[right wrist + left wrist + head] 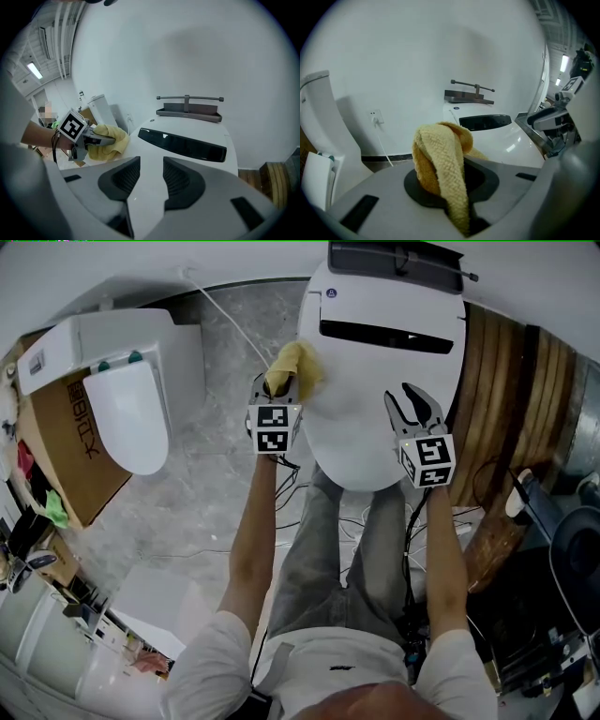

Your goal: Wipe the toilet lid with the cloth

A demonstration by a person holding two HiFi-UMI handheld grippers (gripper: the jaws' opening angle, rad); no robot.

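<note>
As my left claw (281,382) clamps shut on the yellow cloth (298,362), cloth bunched ahead of its tips at the left edge of the white toilet lid (361,432), my right claw (412,407) apart, empty, above the lid beside it

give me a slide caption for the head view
Left tongs hold a yellow cloth at the toilet lid; right tongs open, empty.

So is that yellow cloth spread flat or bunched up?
Bunched up: the cloth hangs in a crumpled fold from the left tool, which is shut on it, by the toilet lid's edge.
</note>
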